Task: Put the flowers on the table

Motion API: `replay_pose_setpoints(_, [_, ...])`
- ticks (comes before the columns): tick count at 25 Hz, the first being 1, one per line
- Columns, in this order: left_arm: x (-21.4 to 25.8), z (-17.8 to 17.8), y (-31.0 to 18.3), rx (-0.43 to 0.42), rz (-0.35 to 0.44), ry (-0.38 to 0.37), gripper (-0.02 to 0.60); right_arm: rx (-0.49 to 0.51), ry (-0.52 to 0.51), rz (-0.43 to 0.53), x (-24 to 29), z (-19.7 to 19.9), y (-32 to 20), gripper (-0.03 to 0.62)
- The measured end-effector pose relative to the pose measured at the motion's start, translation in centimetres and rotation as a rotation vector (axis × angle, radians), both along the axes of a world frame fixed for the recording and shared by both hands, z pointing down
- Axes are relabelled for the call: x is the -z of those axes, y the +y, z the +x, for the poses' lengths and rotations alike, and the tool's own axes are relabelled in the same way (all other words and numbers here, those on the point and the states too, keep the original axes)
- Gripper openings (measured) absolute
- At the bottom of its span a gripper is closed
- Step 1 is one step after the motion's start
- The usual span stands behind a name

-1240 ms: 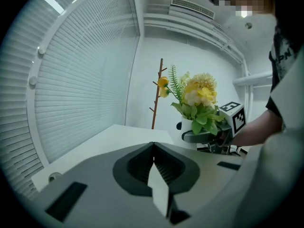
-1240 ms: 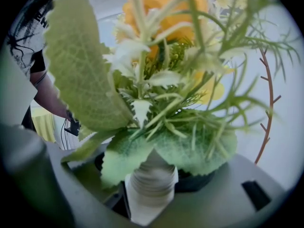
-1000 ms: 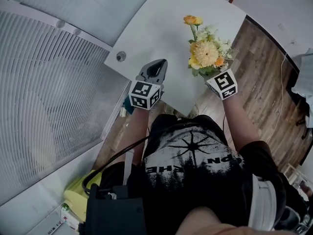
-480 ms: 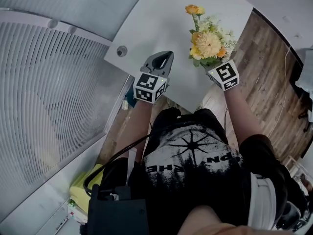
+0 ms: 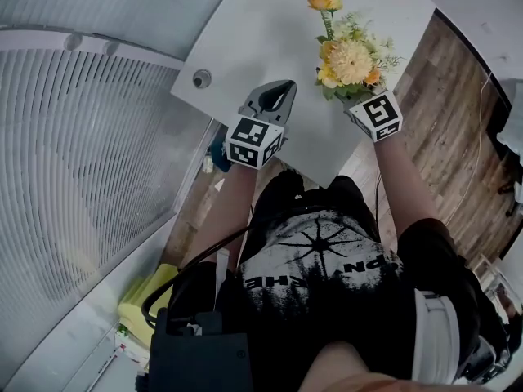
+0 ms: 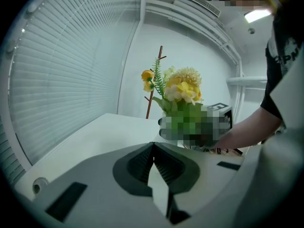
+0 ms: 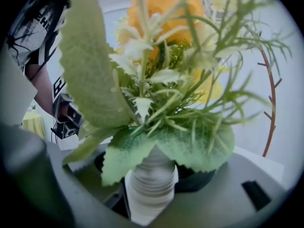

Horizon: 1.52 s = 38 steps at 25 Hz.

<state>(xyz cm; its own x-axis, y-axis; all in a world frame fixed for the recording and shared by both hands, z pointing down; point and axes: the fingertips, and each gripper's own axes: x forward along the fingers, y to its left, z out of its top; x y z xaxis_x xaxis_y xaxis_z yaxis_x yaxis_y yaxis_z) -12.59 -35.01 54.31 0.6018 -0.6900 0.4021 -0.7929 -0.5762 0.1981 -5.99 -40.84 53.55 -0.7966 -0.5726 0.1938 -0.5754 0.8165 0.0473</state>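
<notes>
A bunch of yellow and orange flowers (image 5: 351,55) with green leaves stands in a ribbed white vase (image 7: 152,184). My right gripper (image 5: 359,100) is shut on that vase and holds it upright over the near right part of the white table (image 5: 270,31). Leaves hide its jaws in the head view. In the right gripper view the flowers (image 7: 161,13) fill the picture above the gripper (image 7: 152,196). My left gripper (image 5: 284,88) hovers over the table's near edge, shut and empty. The left gripper view shows its jaws (image 6: 153,151) together, with the flowers (image 6: 180,87) ahead to the right.
A round cable hole (image 5: 198,78) sits near the table's left corner. Window blinds (image 5: 82,178) run along the left. Wooden floor (image 5: 441,96) lies right of the table. A brown coat stand (image 6: 154,80) rises behind the table. A yellow thing (image 5: 147,300) lies on the floor beside the person.
Both grippers have moved forward over the table. The flowers have travelled with the right gripper, farther in from the near edge.
</notes>
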Motion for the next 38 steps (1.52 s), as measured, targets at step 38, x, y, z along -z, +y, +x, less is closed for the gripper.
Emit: replay_pose_setpoints(38, [0.4,0.9,1.7,0.043,0.001,0.041,0.012,-0.033,0.03,-0.118,-1.8,3.5,2.7,0.295])
